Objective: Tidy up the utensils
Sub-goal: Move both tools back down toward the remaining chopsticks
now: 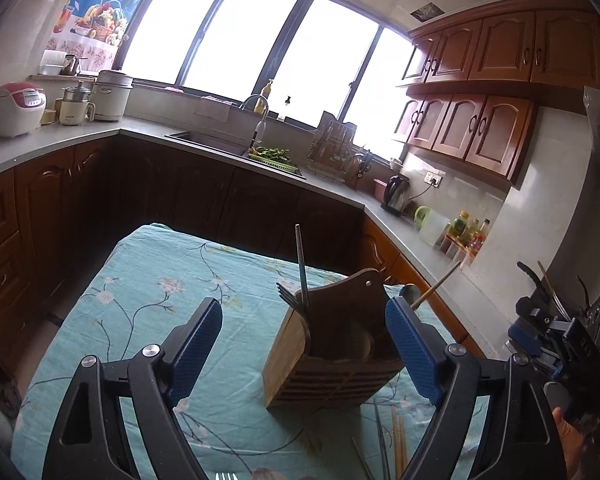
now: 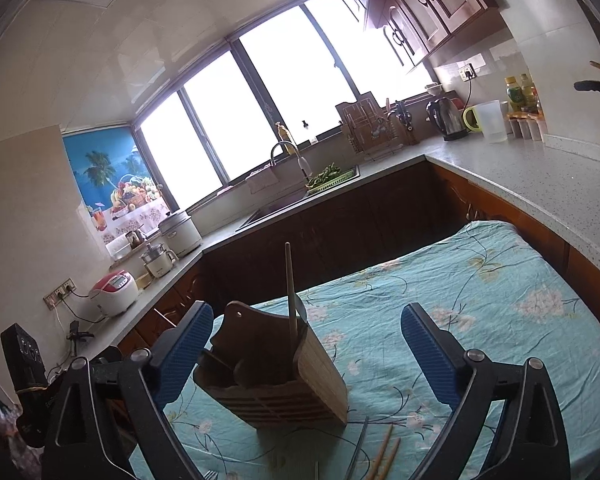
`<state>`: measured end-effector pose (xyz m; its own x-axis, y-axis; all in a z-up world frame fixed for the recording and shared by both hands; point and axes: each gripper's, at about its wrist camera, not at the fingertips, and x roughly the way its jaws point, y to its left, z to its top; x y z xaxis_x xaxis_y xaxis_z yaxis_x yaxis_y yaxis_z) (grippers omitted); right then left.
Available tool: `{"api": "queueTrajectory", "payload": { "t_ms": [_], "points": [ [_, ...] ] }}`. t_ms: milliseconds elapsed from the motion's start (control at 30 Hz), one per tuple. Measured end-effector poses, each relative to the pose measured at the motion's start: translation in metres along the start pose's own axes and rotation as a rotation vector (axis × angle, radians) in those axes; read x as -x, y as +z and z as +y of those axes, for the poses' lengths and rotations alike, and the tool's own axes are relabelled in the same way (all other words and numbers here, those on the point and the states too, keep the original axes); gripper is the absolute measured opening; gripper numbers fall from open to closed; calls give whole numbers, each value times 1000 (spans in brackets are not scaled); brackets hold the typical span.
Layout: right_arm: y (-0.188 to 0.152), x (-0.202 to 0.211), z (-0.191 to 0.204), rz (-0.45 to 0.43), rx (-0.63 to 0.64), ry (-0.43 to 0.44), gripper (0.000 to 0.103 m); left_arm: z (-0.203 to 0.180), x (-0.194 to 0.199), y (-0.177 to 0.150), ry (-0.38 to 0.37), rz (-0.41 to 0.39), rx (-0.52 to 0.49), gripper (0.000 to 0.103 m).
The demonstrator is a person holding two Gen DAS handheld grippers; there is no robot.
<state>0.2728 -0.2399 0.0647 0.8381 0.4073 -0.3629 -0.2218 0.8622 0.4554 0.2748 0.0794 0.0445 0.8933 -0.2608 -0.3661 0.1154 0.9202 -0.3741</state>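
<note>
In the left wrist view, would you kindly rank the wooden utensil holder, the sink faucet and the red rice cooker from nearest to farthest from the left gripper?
From the left gripper:
1. Wooden utensil holder, between the open fingers, on the table.
2. Sink faucet, ahead at the window counter.
3. Red rice cooker, far left counter.

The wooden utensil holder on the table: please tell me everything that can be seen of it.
The wooden utensil holder looks like bamboo, with a slatted front, plain sides and a taller back panel with a hanging hole. It stands upright on the floral blue tablecloth. Inside are a fork, a metal chopstick, a wooden chopstick and spoons. More chopsticks lie on the cloth in front of it. No gripper touches it.
</note>
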Motion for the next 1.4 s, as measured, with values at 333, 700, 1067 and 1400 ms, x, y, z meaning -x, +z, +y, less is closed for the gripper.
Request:
{"api": "queueTrajectory", "payload": {
  "t_ms": [333,700,1067,1400],
  "points": [
    [-36,54,-10,37,1,-54,100,3,51,-35,1,67,17,87],
    [-73,80,-23,99,-6,-93,100,-1,78,-57,25,161,34,87],
    [-97,80,-24,161,18,-97,100,-15,89,-69,63,235,-33,86],
    [-125,68,-31,279,54,-190,63,-31,65,-91,78,376,-100,62]
  ]
}}
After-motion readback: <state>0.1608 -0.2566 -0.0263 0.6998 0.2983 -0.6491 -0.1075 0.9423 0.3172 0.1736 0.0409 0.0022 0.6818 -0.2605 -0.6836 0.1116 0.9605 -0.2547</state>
